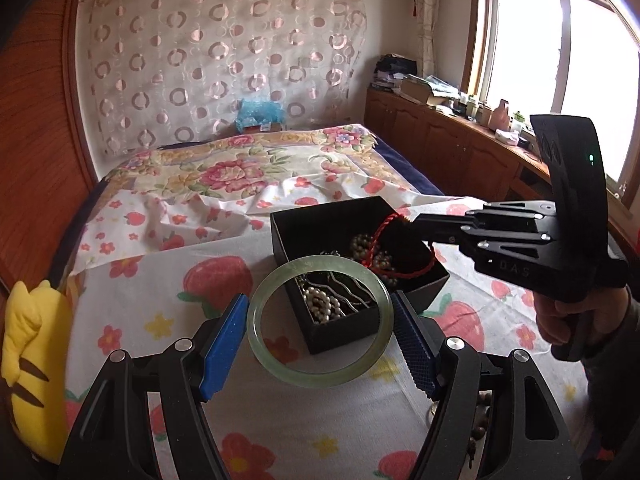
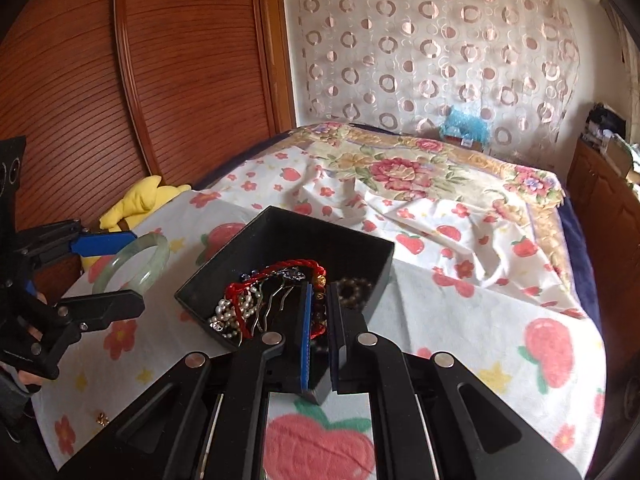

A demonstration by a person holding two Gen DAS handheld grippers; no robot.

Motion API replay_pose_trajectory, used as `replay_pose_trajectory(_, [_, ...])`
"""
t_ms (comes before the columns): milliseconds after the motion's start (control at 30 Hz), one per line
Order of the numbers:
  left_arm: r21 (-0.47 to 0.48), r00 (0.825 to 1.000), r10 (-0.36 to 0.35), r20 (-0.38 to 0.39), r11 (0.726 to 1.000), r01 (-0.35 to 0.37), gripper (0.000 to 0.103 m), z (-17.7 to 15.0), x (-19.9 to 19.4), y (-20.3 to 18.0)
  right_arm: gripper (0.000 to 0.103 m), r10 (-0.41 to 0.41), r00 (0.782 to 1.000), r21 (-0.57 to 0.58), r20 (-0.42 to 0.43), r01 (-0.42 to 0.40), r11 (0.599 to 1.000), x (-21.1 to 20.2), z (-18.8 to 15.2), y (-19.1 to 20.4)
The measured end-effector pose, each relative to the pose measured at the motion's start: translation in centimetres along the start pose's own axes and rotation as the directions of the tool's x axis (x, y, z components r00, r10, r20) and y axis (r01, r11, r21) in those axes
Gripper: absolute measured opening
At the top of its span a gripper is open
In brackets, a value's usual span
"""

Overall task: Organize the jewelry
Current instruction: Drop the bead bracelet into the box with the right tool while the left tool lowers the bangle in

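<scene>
**Bangle in my left gripper, right one down in the box**

Bangle [image 1: 320,320] first: pale green jade, held flat between the blue pads [image 1: 224,344] of my left gripper [image 1: 320,338], one pad on each side of the ring. It hangs above the bedsheet [image 1: 152,288], right at the near corner of the black jewelry box [image 1: 344,332], so I look through the ring into the box.

The box sits open on the strawberry-print sheet. Inside there's a pearl strand [image 1: 320,304], a wavy silver hairpin [image 2: 276,304], a red cord [image 2: 280,270] and some darker beads [image 2: 352,288], all tangled.

My right gripper [image 2: 318,344] reaches down over the box's near wall with its fingers nearly together, pinching a bit of the red cord between the pads as far as I can see.

Further out: a yellow plush toy [image 1: 32,360] at the bed's edge, a wooden wardrobe [image 2: 100,80] and a circle-pattern curtain [image 1: 224,48] behind.
</scene>
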State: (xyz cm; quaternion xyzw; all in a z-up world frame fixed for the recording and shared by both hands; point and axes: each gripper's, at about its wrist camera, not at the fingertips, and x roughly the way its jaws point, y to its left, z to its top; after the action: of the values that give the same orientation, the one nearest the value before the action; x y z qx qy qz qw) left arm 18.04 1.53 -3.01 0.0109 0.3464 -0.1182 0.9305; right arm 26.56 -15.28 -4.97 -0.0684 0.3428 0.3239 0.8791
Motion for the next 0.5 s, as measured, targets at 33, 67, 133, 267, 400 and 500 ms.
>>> replay_pose_trajectory(33, [0.002,1.000,0.000,-0.007,1.000,0.000,0.069,0.1,0.4,0.1,0.008,0.009,1.000,0.002,0.001,-0.009,1.000,0.3,-0.1,0.0])
replay_pose_trajectory(67, [0.005,1.000,0.001,-0.013,1.000,-0.001,0.069,0.2,0.7,0.1,0.008,0.017,1.000,0.004,0.002,-0.017,1.000,0.4,-0.2,0.1])
replay_pose_trajectory(133, [0.010,1.000,-0.001,-0.017,1.000,0.001,0.069,0.3,1.0,0.0,0.009,0.037,0.999,0.014,0.009,-0.037,0.999,0.6,-0.2,0.0])
replay_pose_trajectory(267, [0.005,1.000,-0.006,-0.015,1.000,0.006,0.069,1.0,1.9,-0.1,0.009,0.063,0.998,0.031,0.016,-0.063,0.998,0.3,-0.3,-0.3])
replay_pose_trajectory(400, [0.006,1.000,-0.001,-0.021,1.000,0.001,0.069,2.0,3.2,0.0,0.009,0.050,0.998,0.044,0.030,-0.051,0.998,-0.3,-0.3,-1.0])
replay_pose_trajectory(500, [0.015,1.000,0.008,-0.018,1.000,-0.007,0.069,2.9,4.0,0.0,0.009,0.005,0.999,0.041,0.037,-0.006,0.999,-0.7,-0.5,-1.5])
